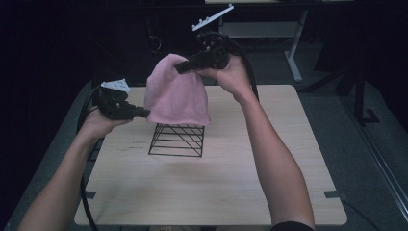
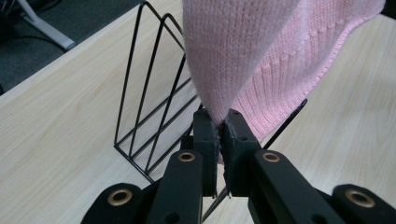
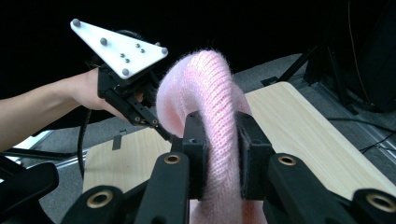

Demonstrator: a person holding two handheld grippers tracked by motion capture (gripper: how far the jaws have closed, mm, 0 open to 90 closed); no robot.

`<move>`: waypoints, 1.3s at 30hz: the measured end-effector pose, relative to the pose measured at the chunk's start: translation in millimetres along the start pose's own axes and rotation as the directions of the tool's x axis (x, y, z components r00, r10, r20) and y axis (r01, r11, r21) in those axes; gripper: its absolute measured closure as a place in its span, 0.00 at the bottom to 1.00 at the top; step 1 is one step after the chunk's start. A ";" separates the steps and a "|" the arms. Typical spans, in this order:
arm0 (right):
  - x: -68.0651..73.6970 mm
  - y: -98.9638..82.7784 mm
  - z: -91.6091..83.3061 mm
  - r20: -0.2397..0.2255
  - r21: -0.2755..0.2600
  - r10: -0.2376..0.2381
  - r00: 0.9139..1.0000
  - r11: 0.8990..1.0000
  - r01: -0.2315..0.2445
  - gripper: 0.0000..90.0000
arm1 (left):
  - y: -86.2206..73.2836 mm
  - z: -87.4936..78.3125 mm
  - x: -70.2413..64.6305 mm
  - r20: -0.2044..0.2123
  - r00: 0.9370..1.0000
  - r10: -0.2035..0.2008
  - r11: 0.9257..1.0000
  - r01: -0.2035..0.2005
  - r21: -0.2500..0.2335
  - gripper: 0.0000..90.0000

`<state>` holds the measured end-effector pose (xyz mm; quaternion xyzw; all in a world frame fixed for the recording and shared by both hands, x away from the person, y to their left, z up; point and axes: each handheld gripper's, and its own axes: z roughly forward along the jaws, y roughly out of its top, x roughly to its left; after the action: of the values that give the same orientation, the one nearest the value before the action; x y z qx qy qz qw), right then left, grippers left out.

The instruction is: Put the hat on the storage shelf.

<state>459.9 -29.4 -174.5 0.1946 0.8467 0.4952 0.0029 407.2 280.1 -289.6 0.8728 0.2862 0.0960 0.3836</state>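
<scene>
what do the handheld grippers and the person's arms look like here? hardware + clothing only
Both grippers, left gripper and right gripper, are matte black, with two flat jaws on link arms that have brass-ringed pivot holes. Each carries a pale three-cornered plate studded with small grey dots, and trails a thick black cable. Forearms are bare; a dark sleeve edge shows on the right arm.

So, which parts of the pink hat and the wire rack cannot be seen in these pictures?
- High view: the top of the wire rack is hidden by the pink hat.
- Left gripper view: the rack's near corner is behind the left hand-held gripper; the hat's top is cut off by the edge.
- Right gripper view: the right hand-held gripper covers the hat's lower part.
</scene>
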 end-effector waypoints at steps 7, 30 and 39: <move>1.0 -9.3 3.1 -0.020 0.007 0.003 1.000 1.000 -0.003 0.84 | -1.8 2.7 -3.5 -0.025 0.999 0.034 0.998 -0.033 0.049 0.95; 14.5 -28.8 30.3 -0.092 0.053 -0.026 0.995 0.998 0.031 0.84 | -31.5 11.7 -1.9 -0.045 0.999 0.017 0.993 -0.011 0.118 0.95; 12.7 -42.4 41.6 -0.099 0.066 -0.018 0.995 0.998 0.025 0.83 | -43.6 22.9 -1.3 -0.049 0.999 -0.009 0.990 0.016 0.140 0.95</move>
<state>442.6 -8.8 -228.9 0.1608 0.8640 0.4755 -0.0399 396.4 288.9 -336.8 0.8932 0.3069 0.0945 0.3147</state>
